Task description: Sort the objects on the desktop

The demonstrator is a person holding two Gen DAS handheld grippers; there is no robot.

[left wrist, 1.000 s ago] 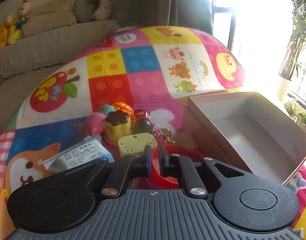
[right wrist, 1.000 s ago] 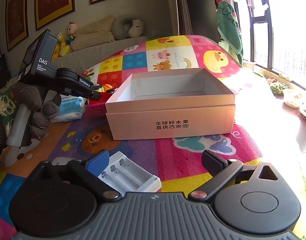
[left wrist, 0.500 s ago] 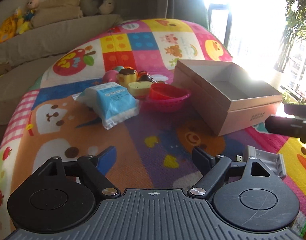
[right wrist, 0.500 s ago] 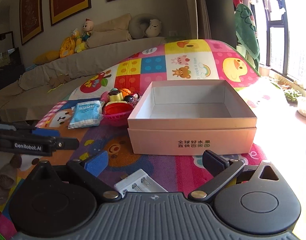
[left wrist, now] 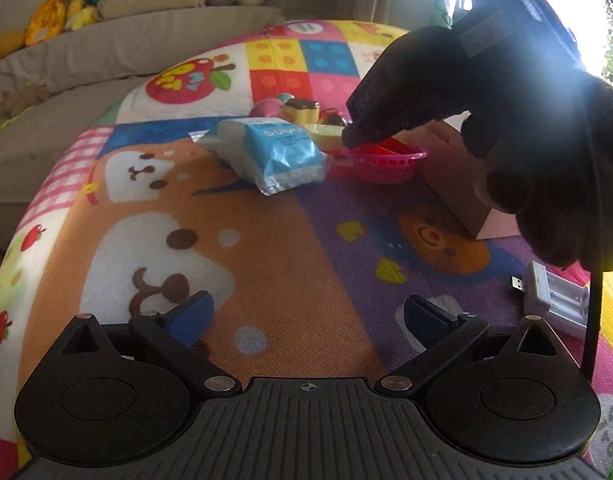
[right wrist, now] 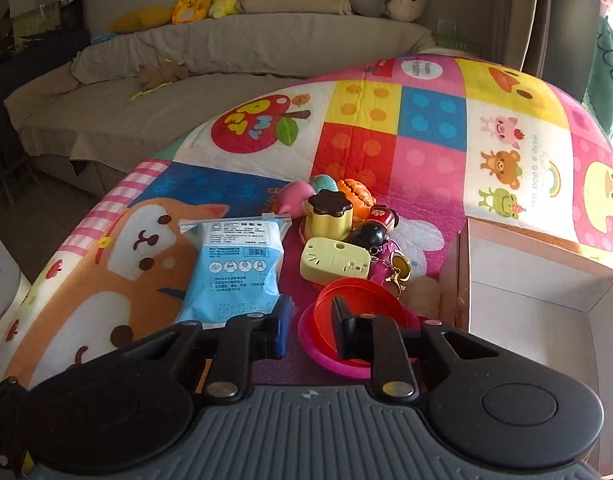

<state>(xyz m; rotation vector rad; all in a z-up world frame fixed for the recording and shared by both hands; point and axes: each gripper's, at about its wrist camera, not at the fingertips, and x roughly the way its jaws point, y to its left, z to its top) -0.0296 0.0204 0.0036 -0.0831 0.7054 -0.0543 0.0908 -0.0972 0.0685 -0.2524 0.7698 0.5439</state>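
The right gripper (right wrist: 308, 330) has swung from the white battery charger (left wrist: 556, 300) to the pink basket (right wrist: 338, 354), jaws narrowed astride its near rim, grip uncertain. The left gripper (left wrist: 306, 316) has pulled back, jaws wide and empty above the surface (left wrist: 290, 264). Sorting has barely begun.

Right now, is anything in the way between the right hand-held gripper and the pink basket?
Nothing visible is. The right hand-held gripper is already at the pink basket, one finger over its rim by the red bowl. The blue packet lies beside it, not between.
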